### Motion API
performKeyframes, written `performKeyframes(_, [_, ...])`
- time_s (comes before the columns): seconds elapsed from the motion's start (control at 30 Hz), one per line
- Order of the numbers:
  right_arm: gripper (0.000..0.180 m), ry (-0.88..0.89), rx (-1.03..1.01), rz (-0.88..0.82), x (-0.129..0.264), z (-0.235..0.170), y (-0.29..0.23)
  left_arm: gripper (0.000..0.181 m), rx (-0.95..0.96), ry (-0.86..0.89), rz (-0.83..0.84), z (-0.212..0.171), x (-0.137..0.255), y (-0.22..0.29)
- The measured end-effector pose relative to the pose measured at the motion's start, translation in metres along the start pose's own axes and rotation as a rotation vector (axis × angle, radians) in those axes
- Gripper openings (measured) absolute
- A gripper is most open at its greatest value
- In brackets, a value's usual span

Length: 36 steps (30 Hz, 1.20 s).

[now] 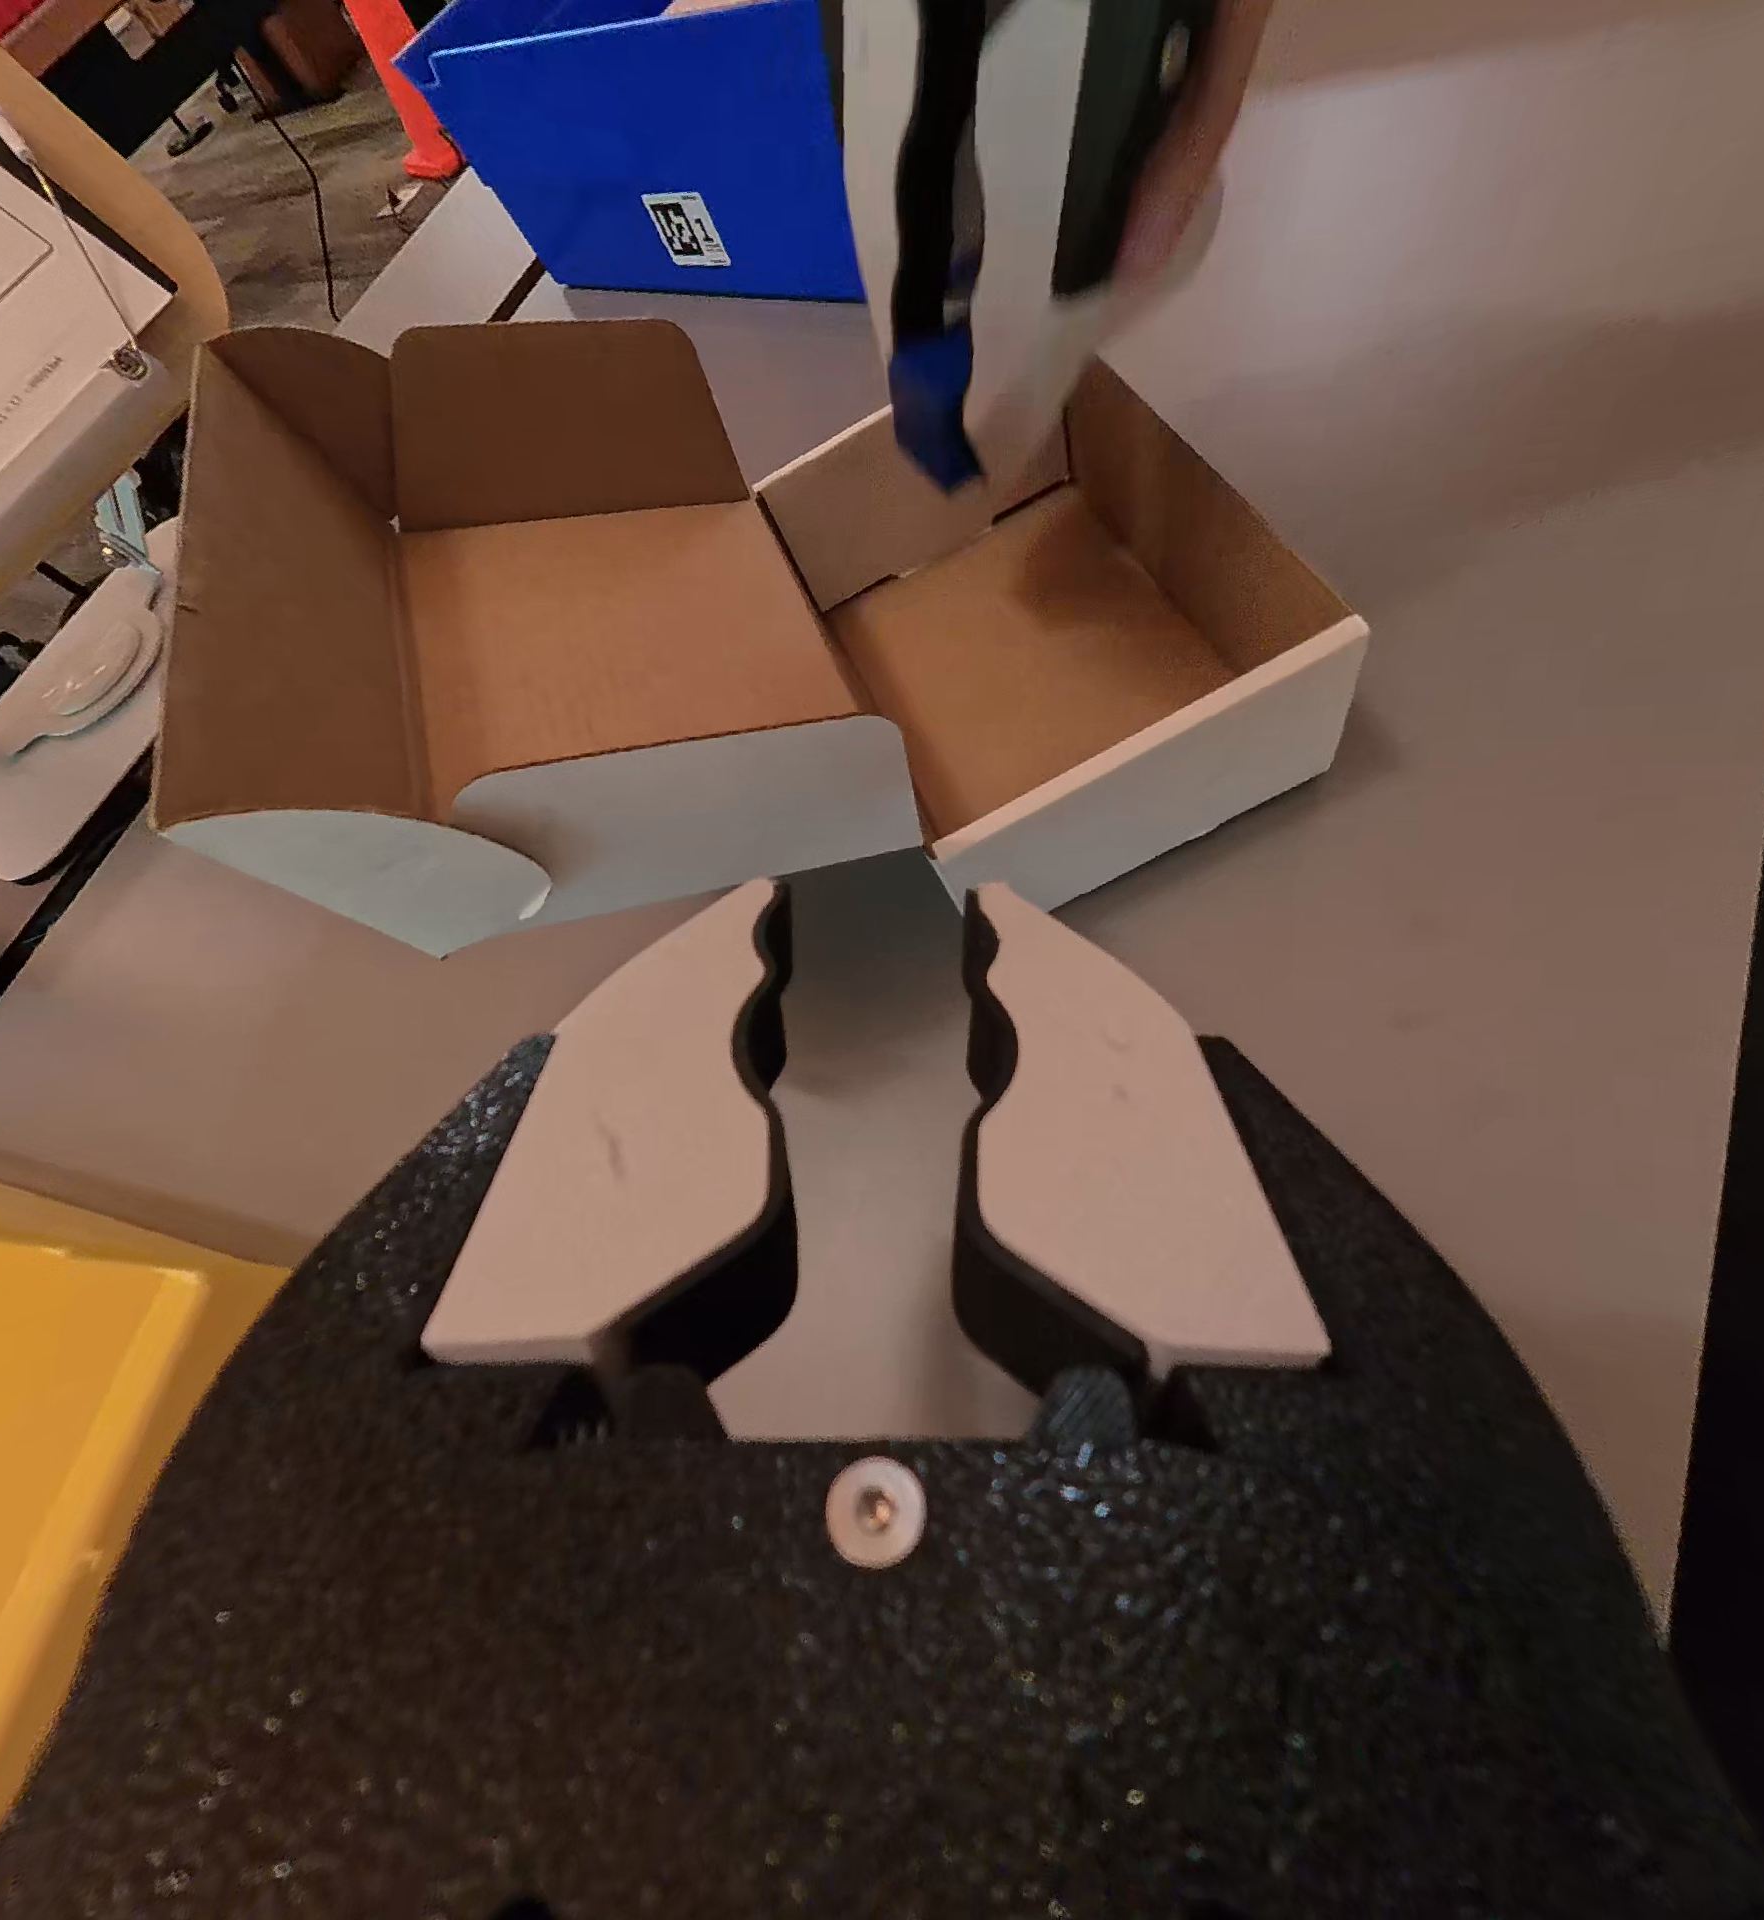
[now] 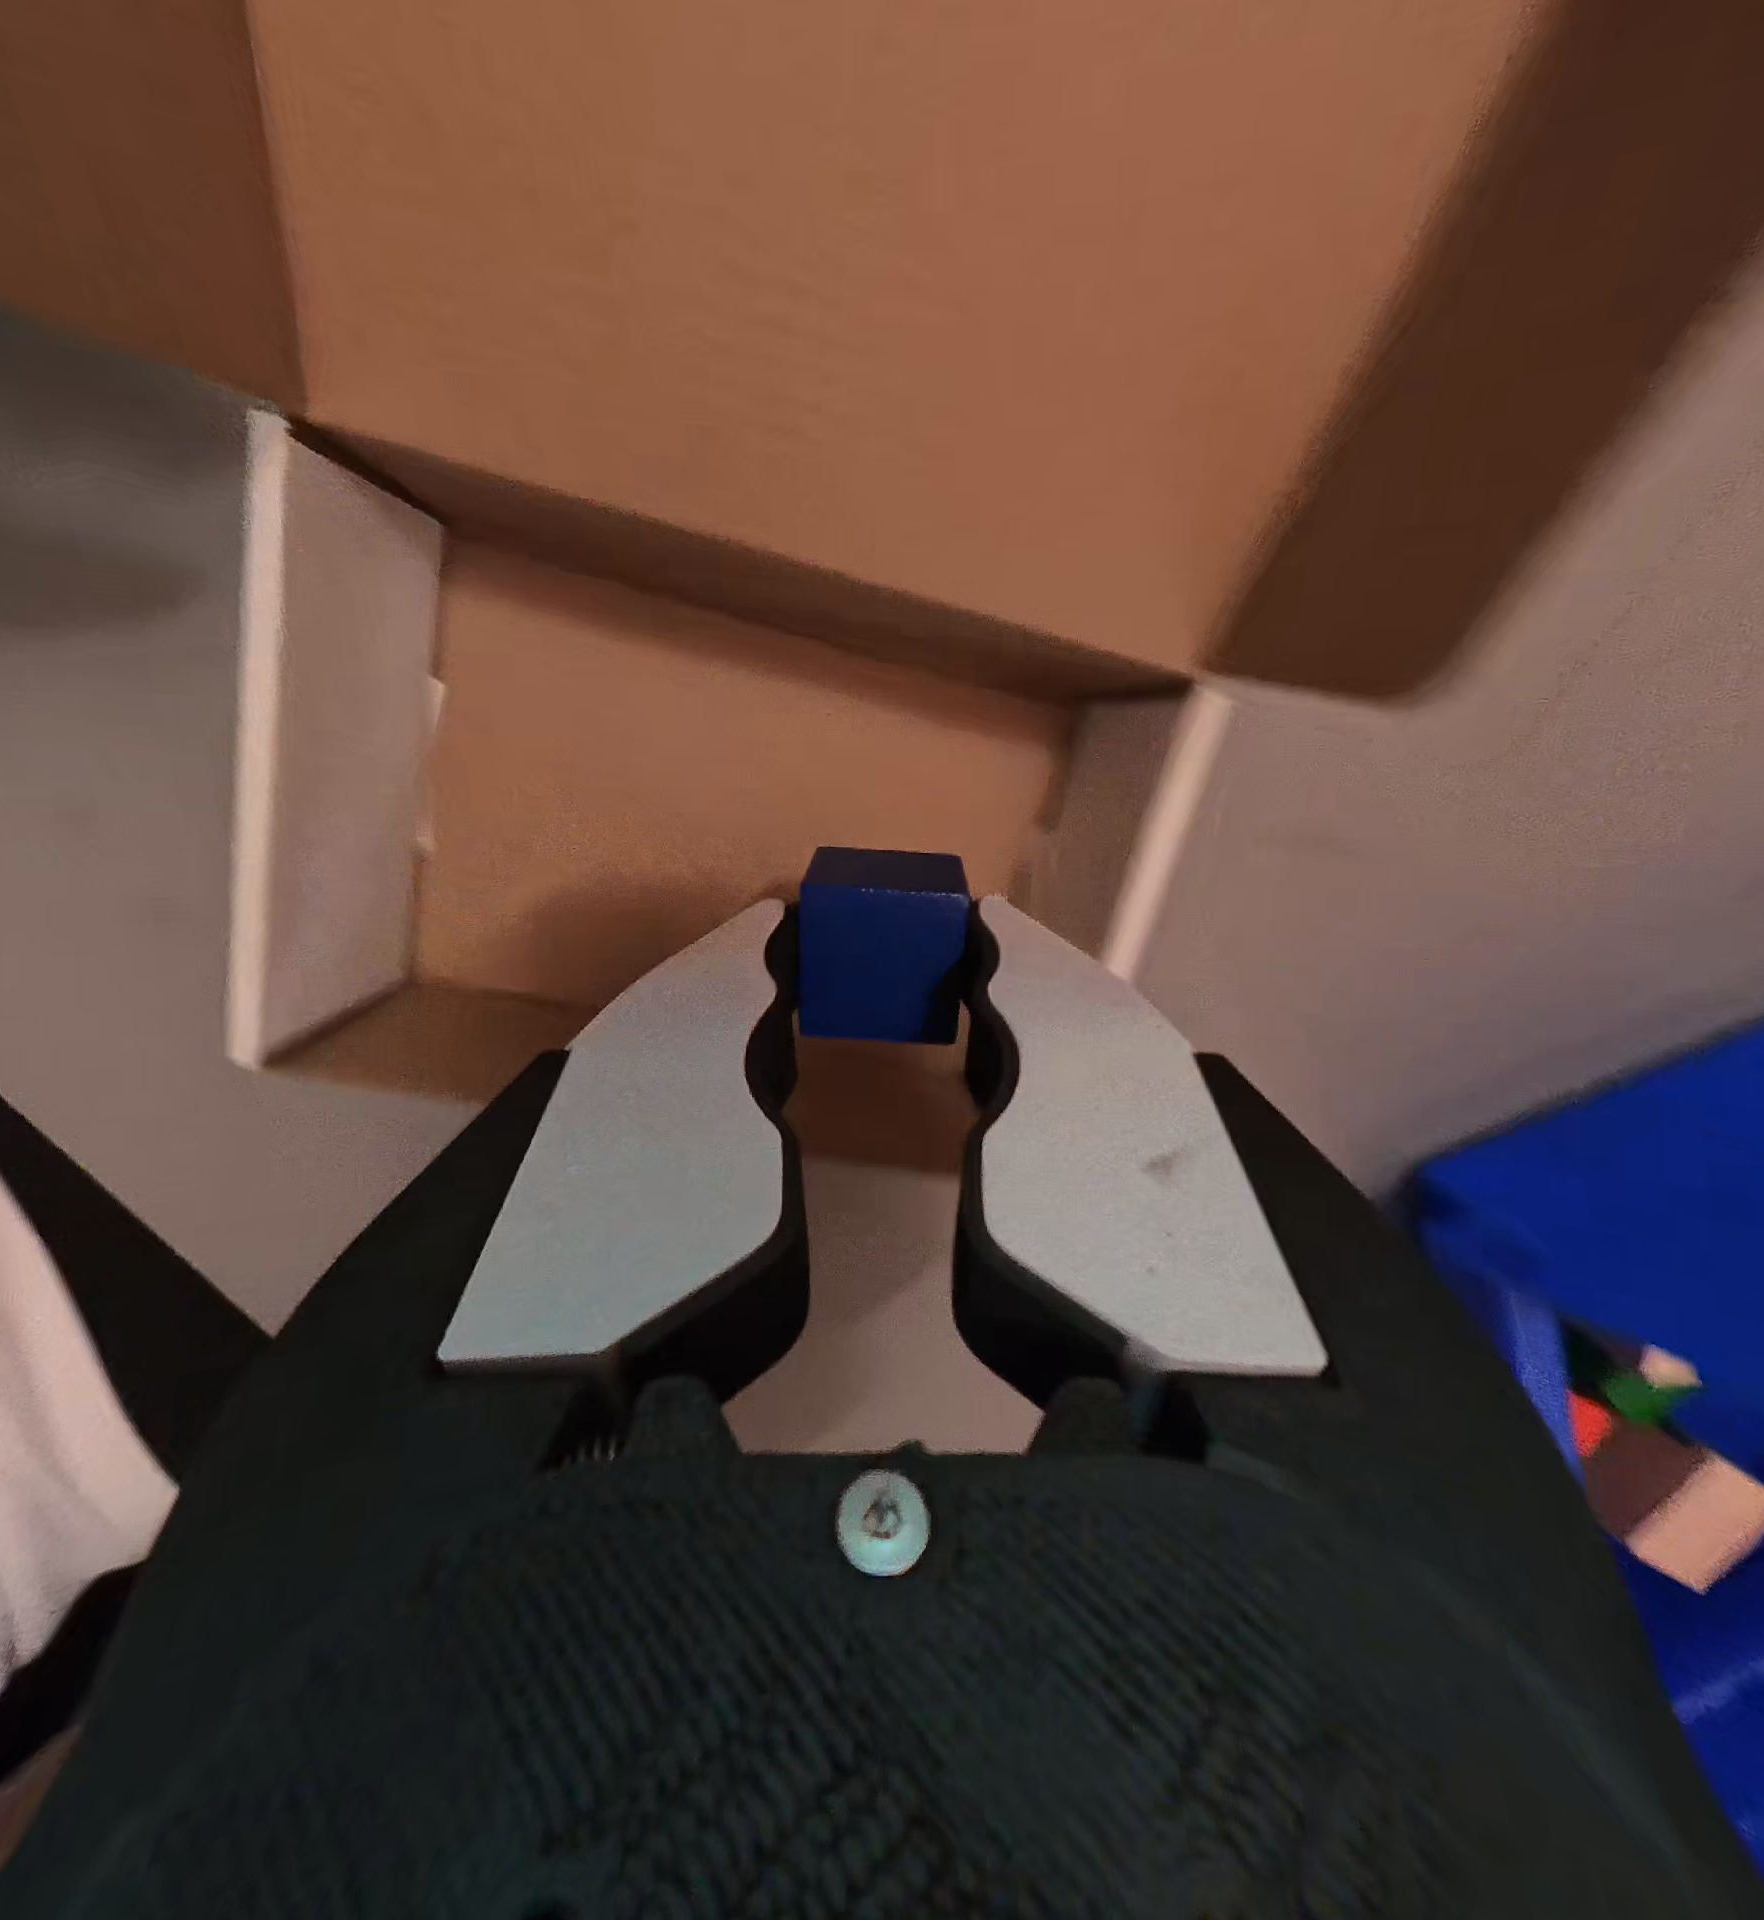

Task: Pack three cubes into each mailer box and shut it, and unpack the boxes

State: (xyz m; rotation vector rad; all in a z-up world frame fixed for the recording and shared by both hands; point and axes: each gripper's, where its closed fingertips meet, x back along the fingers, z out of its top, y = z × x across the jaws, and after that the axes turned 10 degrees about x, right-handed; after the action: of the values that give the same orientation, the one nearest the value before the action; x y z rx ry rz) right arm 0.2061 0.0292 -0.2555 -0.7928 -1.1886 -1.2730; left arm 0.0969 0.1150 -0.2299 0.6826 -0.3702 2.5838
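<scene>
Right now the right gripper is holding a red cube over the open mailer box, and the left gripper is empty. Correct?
Not quite: the cube is blue, not red, as the right wrist view shows. The right gripper does hold it over the open mailer box, and the left gripper is open and empty.

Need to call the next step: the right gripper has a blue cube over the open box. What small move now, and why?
Probably lower the right gripper a little and open it. It pinches the blue cube above the open mailer box, whose floor looks bare, so the cube can go straight in. The left gripper is open, short of the box, out of the way.
</scene>
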Motion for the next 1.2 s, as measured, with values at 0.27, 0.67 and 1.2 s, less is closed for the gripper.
performKeyframes(0.27, [0.029, -0.002, -0.34, -0.338, 0.08, -0.13, 0.134, 0.03, 0.034, 0.059, -0.021, 0.01, 0.003, 0.001])
performKeyframes(0.67, [0.029, -0.075, -0.599, -0.29, 0.083, -0.241, 0.196, 0.03, 0.062, 0.077, -0.003, 0.011, 0.006, -0.004])
performKeyframes(1.2, [0.058, -0.138, -0.669, -0.286, 0.057, -0.252, 0.199, 0.029, 0.095, 0.073, 0.005, 0.005, 0.005, -0.011])
